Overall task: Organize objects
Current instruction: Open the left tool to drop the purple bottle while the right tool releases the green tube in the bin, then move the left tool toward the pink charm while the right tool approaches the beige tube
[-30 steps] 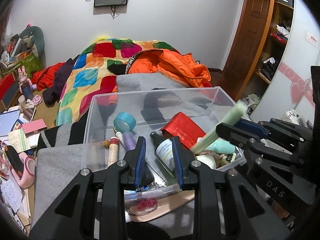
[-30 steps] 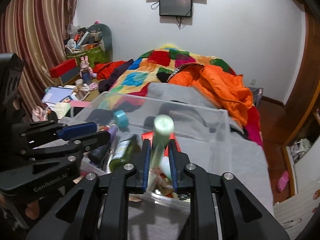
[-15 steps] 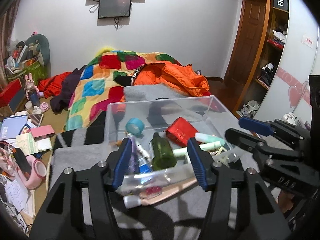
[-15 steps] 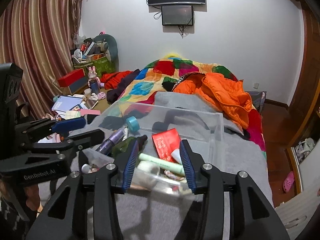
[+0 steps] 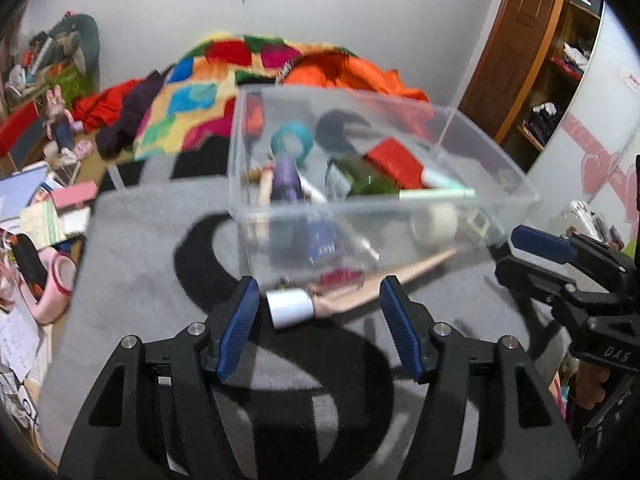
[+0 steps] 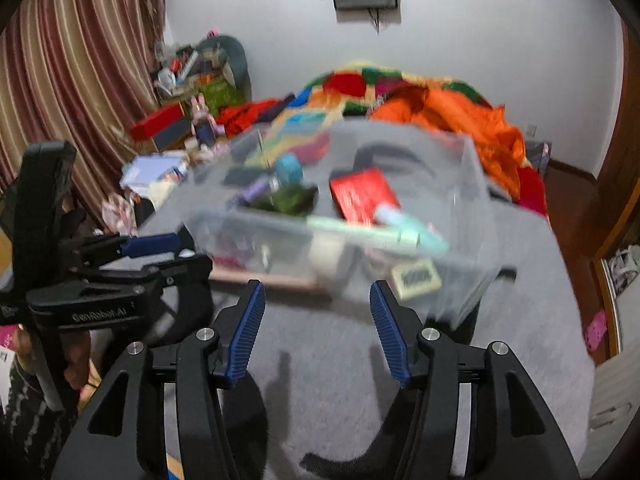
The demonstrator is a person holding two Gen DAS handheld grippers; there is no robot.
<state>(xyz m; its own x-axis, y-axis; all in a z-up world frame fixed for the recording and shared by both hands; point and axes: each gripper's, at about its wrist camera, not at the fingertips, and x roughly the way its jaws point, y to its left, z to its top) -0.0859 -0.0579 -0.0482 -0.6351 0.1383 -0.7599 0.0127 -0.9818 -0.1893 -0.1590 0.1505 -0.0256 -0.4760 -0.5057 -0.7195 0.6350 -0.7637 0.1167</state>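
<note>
Both grippers, left (image 5: 316, 328) and right (image 6: 316, 330), gape empty near the clear bin (image 5: 496, 168) on the grey blanket (image 5: 132, 280); the peach tube (image 5: 344, 294) just outside its near wall looks light, squashy, likely best pinched mid-body.

White wall (image 6: 480, 40), striped curtain (image 6: 60, 80), wooden door (image 5: 516, 52).

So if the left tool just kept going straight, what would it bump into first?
Probably the pink tube with the white cap, lying on the grey blanket right between the open left tool's fingers. The clear box is just behind it. The picture is blurry, so depth is a guess.
</note>
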